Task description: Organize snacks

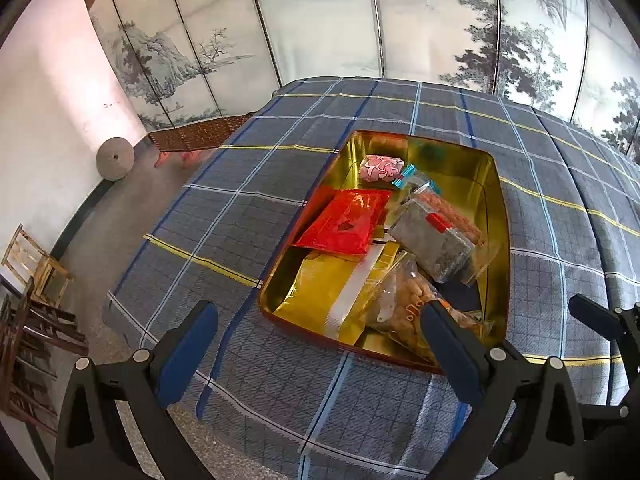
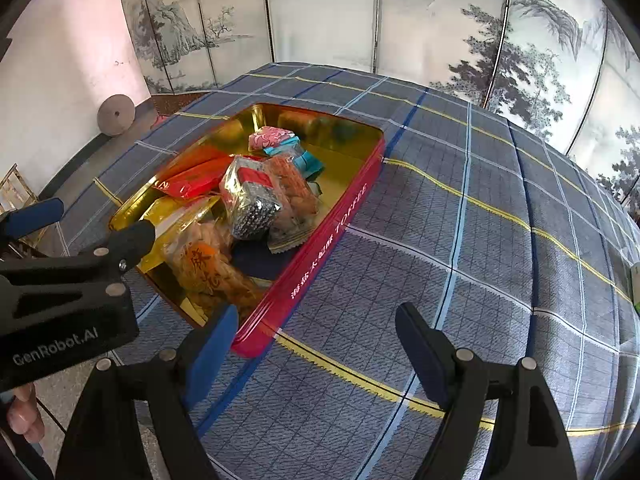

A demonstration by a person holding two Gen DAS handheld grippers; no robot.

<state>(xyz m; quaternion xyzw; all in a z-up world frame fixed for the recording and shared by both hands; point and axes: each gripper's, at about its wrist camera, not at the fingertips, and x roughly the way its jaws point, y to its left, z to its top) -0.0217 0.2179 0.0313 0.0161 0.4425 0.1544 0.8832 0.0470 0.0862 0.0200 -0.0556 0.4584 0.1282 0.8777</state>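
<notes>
A red tin [image 2: 320, 240] with a gold inside [image 1: 472, 168] lies on the checked tablecloth and holds several snack packets. Among them are a pink packet [image 1: 378, 168], a red packet [image 1: 344, 222], a gold packet [image 1: 320, 292], a clear pack of dark pieces [image 1: 432, 244] and a clear bag of brown snacks [image 1: 400, 312]. My left gripper [image 1: 320, 340] hangs open over the tin's near edge, its right finger in front of the brown bag, gripping nothing. My right gripper [image 2: 320, 352] is open above bare cloth beside the tin's near corner.
A painted folding screen [image 1: 320, 20] stands behind the table. On the floor at the left are a round stone disc [image 1: 115, 159] and wooden chairs [image 1: 36, 280]. A green object [image 2: 636, 284] shows at the table's far right edge. A hand [image 2: 24, 416] holds the left gripper.
</notes>
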